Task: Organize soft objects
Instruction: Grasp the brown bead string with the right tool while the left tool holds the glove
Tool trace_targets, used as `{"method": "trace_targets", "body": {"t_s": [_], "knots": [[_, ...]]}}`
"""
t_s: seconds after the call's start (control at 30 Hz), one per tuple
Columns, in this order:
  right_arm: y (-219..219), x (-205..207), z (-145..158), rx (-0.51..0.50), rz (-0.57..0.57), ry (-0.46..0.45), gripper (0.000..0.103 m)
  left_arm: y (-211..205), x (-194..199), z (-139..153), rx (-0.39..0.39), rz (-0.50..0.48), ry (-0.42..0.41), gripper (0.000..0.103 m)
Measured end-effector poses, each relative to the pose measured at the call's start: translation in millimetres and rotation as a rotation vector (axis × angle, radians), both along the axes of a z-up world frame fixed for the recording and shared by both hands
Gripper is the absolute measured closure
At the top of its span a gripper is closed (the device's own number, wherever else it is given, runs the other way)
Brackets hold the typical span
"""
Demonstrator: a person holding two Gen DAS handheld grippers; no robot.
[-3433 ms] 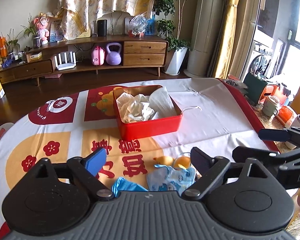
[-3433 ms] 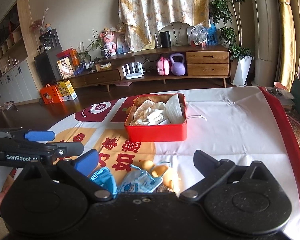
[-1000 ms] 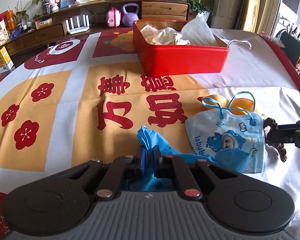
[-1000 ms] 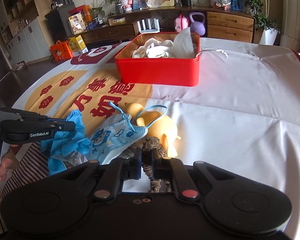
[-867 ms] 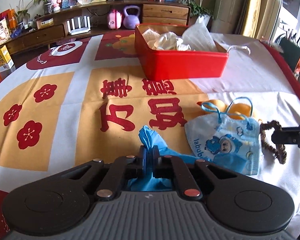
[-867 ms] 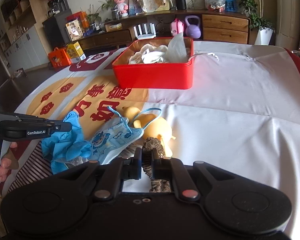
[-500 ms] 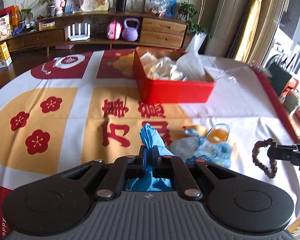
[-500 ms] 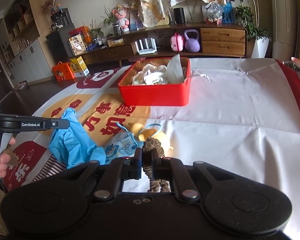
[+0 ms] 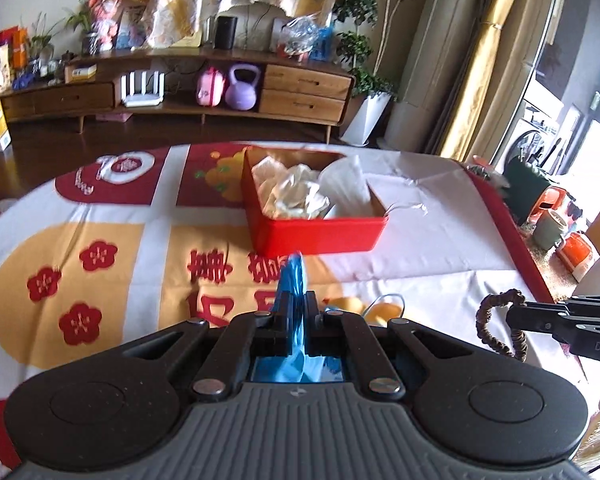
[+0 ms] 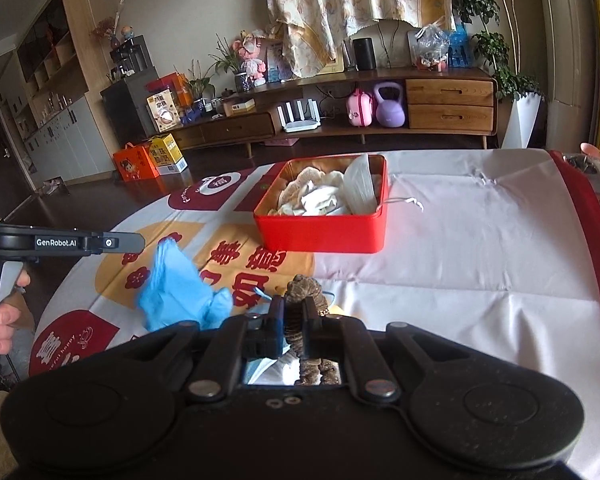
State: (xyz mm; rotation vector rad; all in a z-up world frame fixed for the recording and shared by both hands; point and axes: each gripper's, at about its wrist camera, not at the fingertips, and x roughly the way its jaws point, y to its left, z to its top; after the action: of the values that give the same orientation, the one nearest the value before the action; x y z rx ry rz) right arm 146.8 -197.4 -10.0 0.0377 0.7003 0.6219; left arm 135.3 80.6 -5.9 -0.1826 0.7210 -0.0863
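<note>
A crumpled blue rubber glove [image 9: 291, 280] is pinched in the closed left claw [image 9: 297, 312], and a brown fabric scrunchie [image 10: 300, 300] in the closed right claw [image 10: 294, 316], both lifted above the tabletop [image 10: 480, 248]. The carry step is judged under way; next, both are to be brought over the far red rectangular tin [image 10: 324, 236] and released.

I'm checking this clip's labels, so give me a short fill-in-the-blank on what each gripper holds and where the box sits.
1. The left gripper is shut on a ____ glove.
2. The right gripper is shut on a brown hair ____, lifted off the tablecloth.
3. The red box already holds crumpled ____ items.
4. Both held things are ____ the red box, not in it.

Missing words: blue; tie; white; outside
</note>
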Motion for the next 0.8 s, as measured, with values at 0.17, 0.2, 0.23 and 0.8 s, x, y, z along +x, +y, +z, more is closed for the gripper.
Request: {"method": "trace_targets", "body": {"t_s": [0.17, 0.2, 0.23, 0.8], "knots": [[3, 4, 6, -0.009, 0.001, -0.012, 0.095, -1, 6, 14, 0.006, -0.016, -0.033, 0.098], [3, 4, 5, -0.011, 0.003, -0.011, 0.095, -1, 8, 14, 0.009, -0.017, -0.035, 0.098], [4, 5, 3, -0.013, 0.005, -0.008, 0.095, 0, 10, 11, 0.003, -0.018, -0.028, 0.098], [6, 10, -27, -0.024, 0.018, 0.057, 0.095, 23, 18, -78, -0.028, -0.015, 0.203, 0.026]]}}
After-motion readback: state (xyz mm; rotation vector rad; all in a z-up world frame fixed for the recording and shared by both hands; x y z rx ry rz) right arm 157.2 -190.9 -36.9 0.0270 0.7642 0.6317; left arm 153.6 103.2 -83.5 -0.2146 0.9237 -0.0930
